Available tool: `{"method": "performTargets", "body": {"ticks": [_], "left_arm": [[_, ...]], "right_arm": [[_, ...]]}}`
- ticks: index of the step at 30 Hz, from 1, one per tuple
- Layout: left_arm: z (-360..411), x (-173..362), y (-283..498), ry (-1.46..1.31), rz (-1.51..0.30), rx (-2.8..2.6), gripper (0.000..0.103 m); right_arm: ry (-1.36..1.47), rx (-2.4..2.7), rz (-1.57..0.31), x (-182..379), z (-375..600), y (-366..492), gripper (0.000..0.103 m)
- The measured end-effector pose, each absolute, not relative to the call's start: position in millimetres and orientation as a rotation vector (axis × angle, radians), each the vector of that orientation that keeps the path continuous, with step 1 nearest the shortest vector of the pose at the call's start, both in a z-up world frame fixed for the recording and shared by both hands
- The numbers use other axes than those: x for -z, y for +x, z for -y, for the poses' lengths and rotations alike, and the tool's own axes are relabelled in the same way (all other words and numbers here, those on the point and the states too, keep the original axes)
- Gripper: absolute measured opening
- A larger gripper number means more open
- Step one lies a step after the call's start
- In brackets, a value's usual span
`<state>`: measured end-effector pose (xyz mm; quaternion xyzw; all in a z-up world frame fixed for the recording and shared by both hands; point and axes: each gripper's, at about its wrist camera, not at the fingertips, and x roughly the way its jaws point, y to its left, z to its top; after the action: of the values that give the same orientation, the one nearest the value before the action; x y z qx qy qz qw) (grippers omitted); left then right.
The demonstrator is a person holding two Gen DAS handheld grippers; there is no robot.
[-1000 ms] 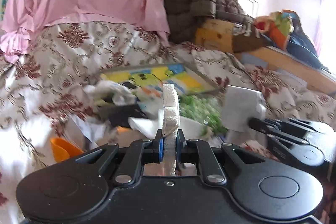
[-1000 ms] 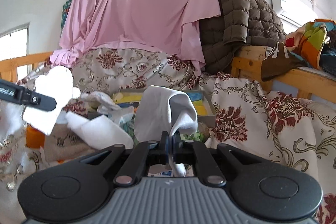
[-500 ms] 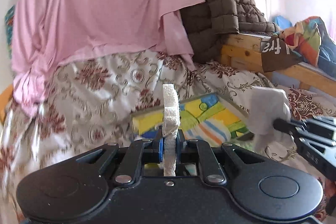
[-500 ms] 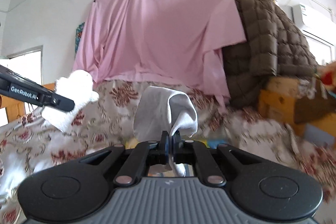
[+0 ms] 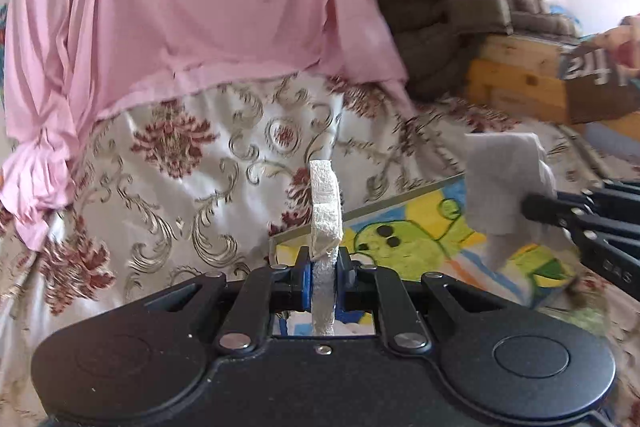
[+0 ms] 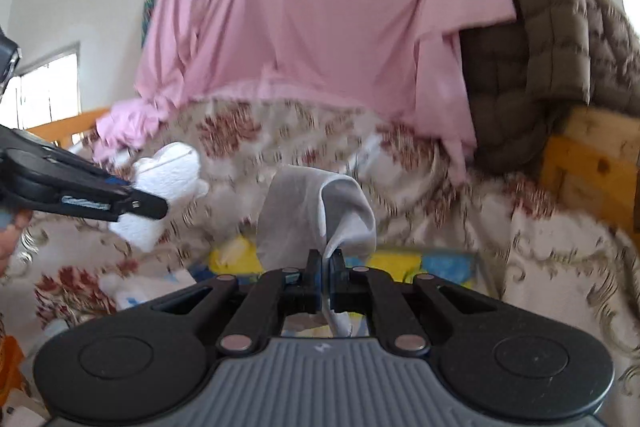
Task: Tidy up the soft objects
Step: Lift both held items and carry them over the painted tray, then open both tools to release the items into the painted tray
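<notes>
Careful: your left gripper (image 5: 323, 269) pinches the white sponge (image 5: 326, 205) and your right gripper (image 6: 325, 269) pinches the grey cloth (image 6: 304, 215) by a thin edge. If you swing fast, the cloth could slip out and land on the flowery bedspread (image 5: 180, 195).

Little can be read here. On the right claw (image 5: 532, 207), seen from your left wrist camera, the black finger carries pale letters that look like "DAS", partly cut off. The dark brown cloth with large white characters (image 5: 592, 75) is too blurred for you to read.
</notes>
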<state>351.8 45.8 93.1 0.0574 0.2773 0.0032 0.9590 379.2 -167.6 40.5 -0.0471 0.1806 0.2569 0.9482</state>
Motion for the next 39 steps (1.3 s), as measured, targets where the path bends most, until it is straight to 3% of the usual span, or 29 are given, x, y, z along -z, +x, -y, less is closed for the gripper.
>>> {"method": "performTargets", "body": {"ticks": [14, 26, 31, 35, 39], "left_arm": [[-45, -16, 420, -0.050, -0.674, 0.139, 0.012], [-45, 12, 426, -0.082, -0.737, 0.162, 0.014], [-40, 14, 425, -0.077, -0.746, 0.179, 0.018], [-38, 12, 423, -0.084, -0.749, 0.179, 0.021], [-37, 9, 417, -0.082, -0.745, 0.171, 0.030]], "right_arm": [[-0.079, -0.492, -0.577, -7, 151, 414, 0.005], [-0.116, -0.481, -0.625, -4, 143, 419, 0.015], [-0.109, -0.467, -0.634, -4, 149, 417, 0.028], [-0.103, -0.461, -0.633, -7, 155, 414, 0.047], [-0.090, -0.458, -0.624, -12, 162, 409, 0.061]]}}
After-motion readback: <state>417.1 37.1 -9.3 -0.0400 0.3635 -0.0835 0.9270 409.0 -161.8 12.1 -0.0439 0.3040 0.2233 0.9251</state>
